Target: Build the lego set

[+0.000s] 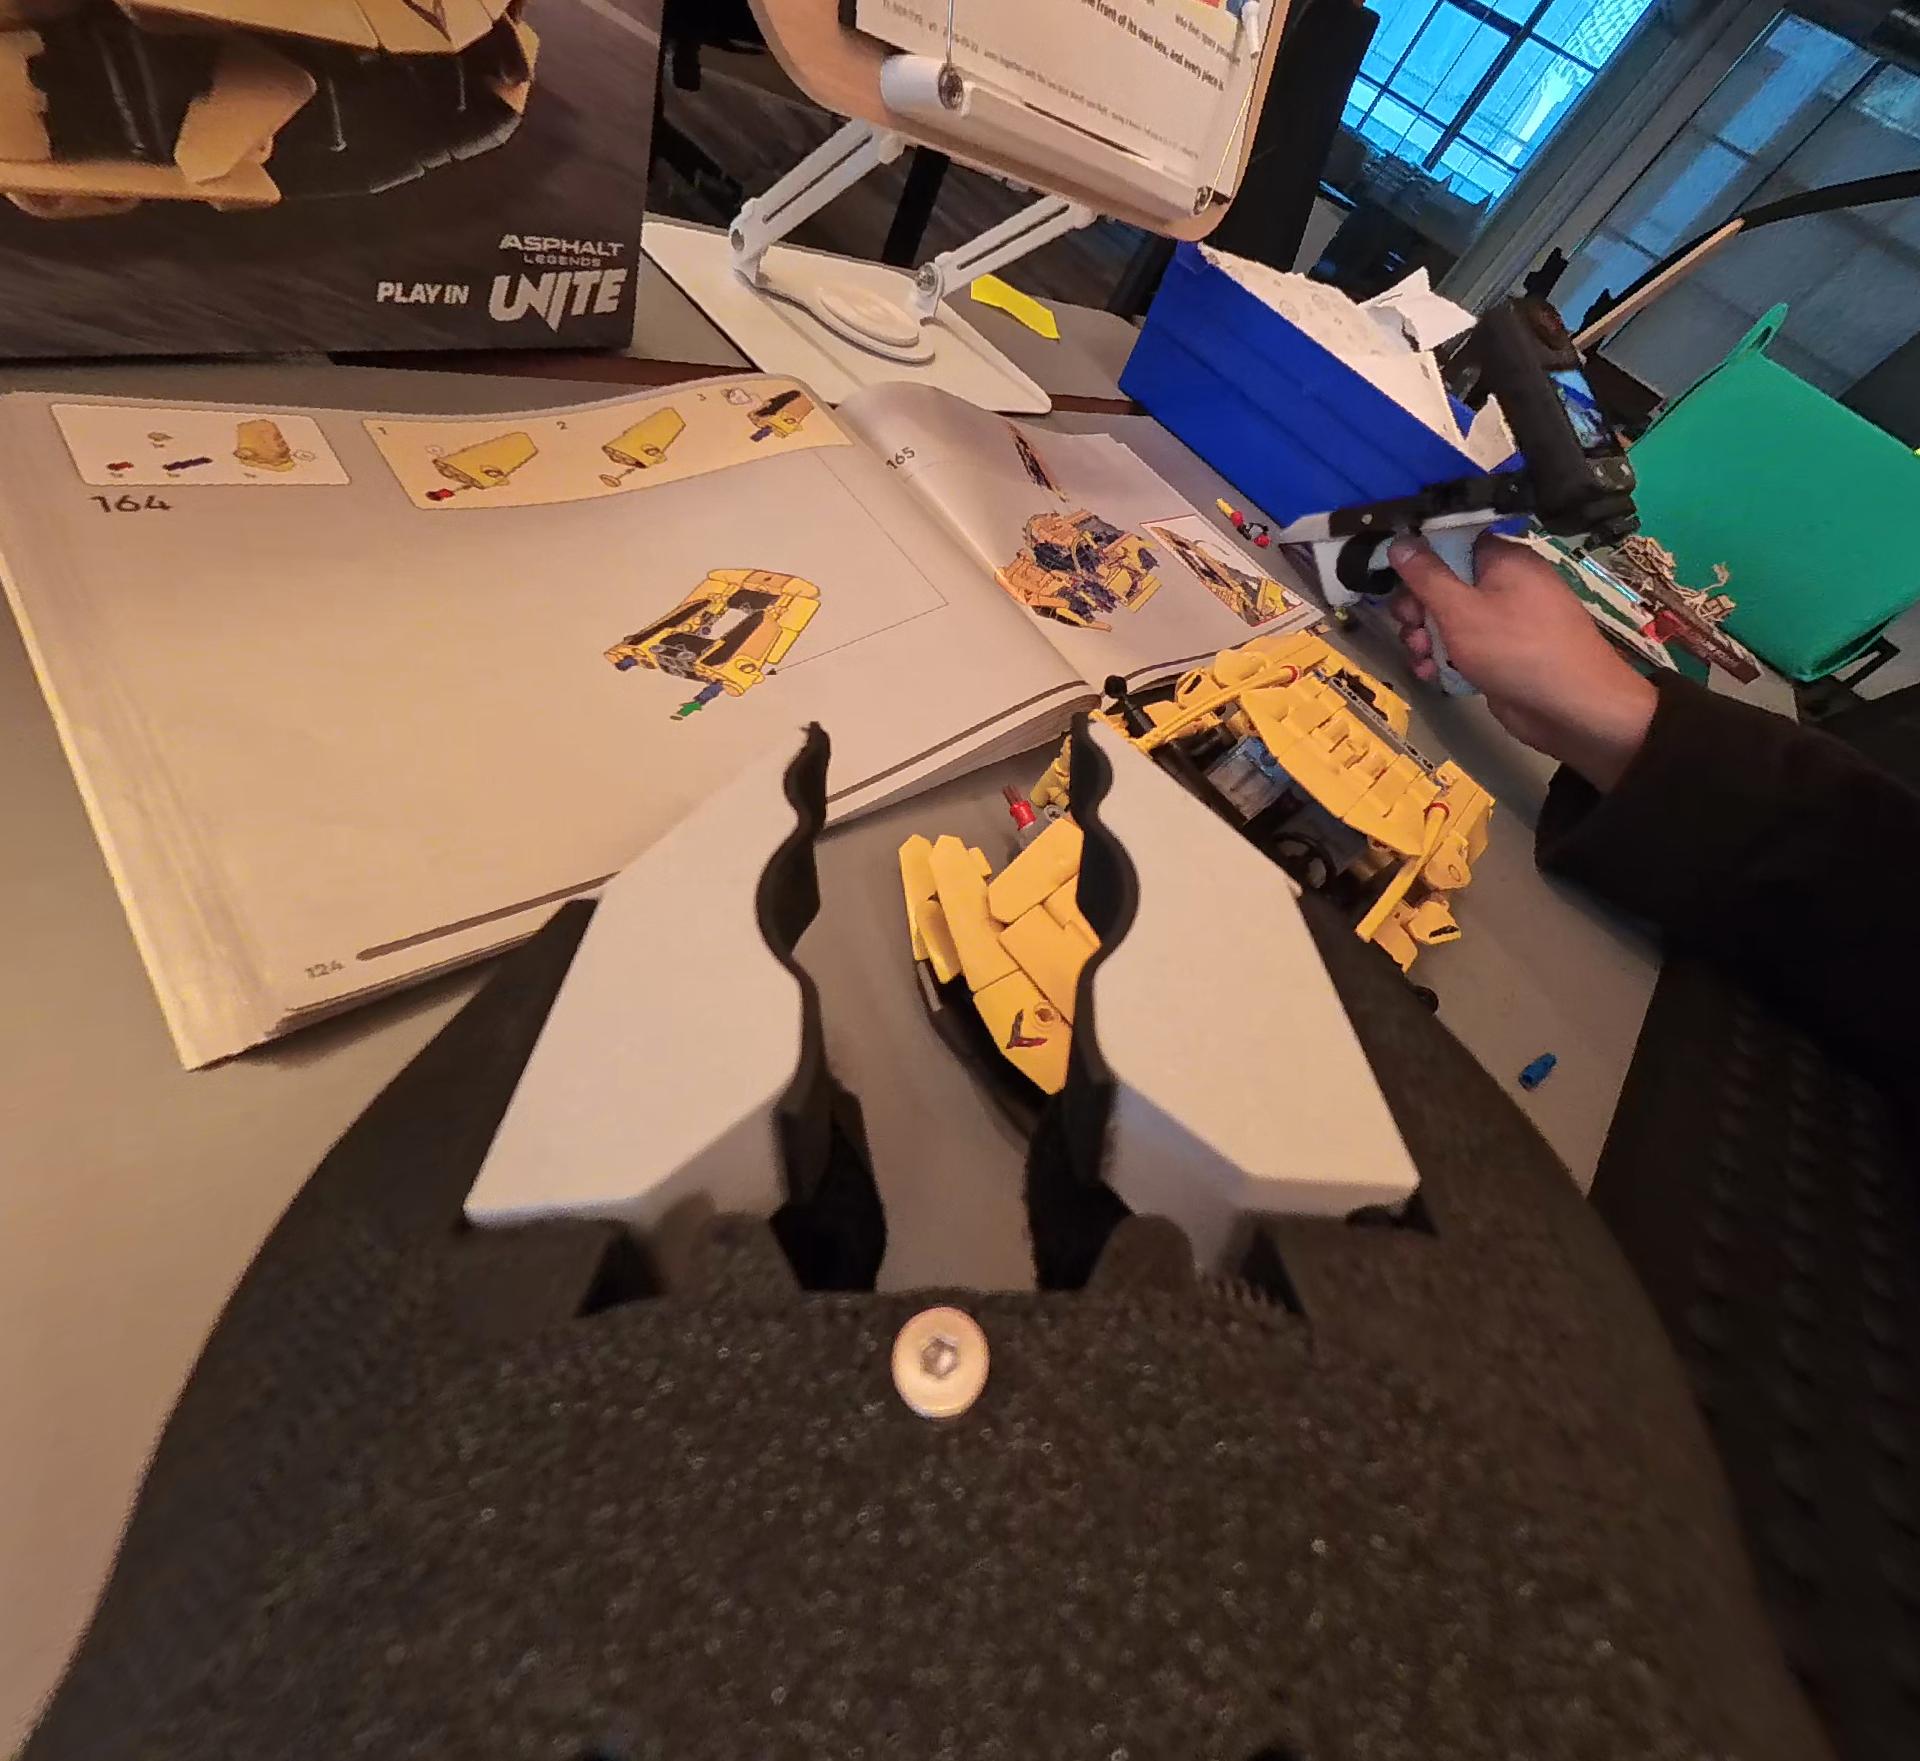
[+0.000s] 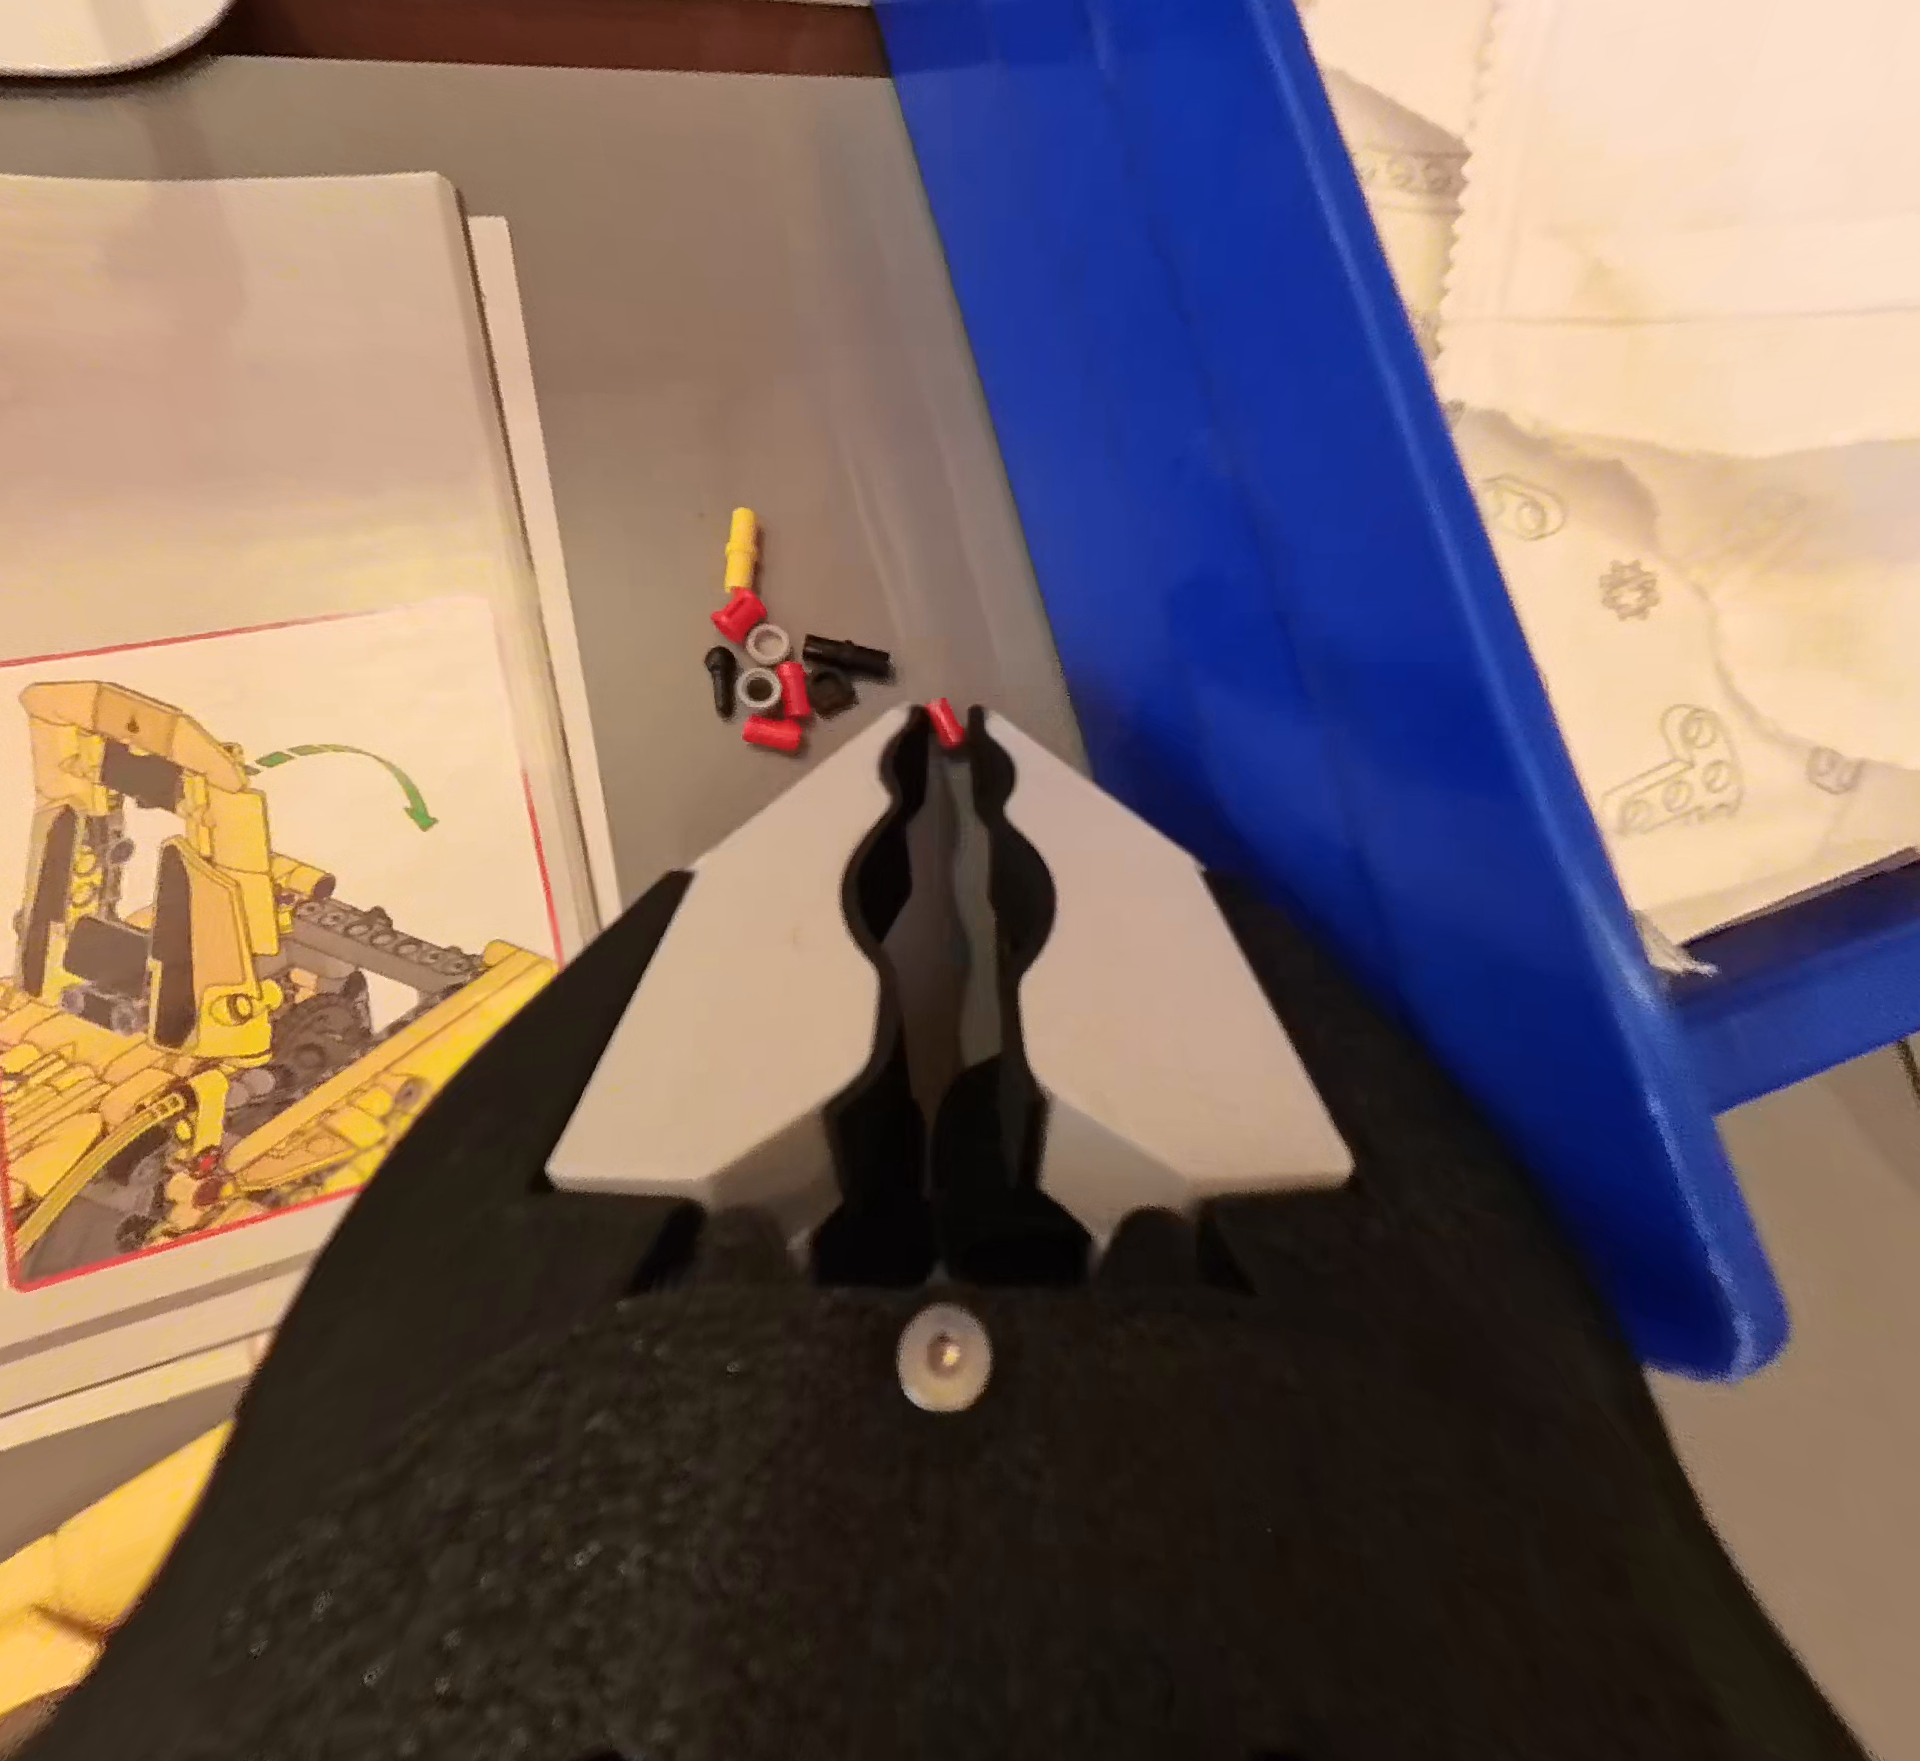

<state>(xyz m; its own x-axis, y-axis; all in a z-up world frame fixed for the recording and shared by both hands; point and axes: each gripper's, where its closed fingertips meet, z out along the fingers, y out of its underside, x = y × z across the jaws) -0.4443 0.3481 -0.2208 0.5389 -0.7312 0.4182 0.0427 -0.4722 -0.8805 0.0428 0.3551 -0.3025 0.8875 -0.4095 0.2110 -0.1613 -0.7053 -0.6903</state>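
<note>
- My right gripper [image 2: 943, 724] pinches one small red peg [image 2: 943, 722] between its very tips, which are drawn almost together.
- Just ahead and to the left of those tips lies a loose pile of small parts [image 2: 781, 672] on the grey table [image 2: 665, 340]. I count three more red pegs, two grey rings, one yellow pin and about three black bits.
- One blue bin [image 2: 1226, 485] stands close on the right of this gripper, with white perforated bags [image 2: 1662, 361] inside it.
- One open instruction booklet [image 1: 436, 672] lies to the left of both grippers.
- My left gripper [image 1: 945, 745] is spread wide and holds nothing.
- One yellow sub-assembly [image 1: 997, 932] sits on the table between and just beyond its fingers. I cannot tell whether the right finger touches it.
- One larger yellow car body [image 1: 1309, 776] lies just beyond and to the right of it.
- One small blue pin [image 1: 1536, 1069] lies farther right on the table.
- Far to the right in the left wrist view, one hand [image 1: 1496, 641] grips the right gripper's handle, with a dark sleeve behind the wrist and the tool pointing left toward the blue bin.
- One set box [image 1: 312, 101] and one page stand [image 1: 997, 49] are ahead.
</note>
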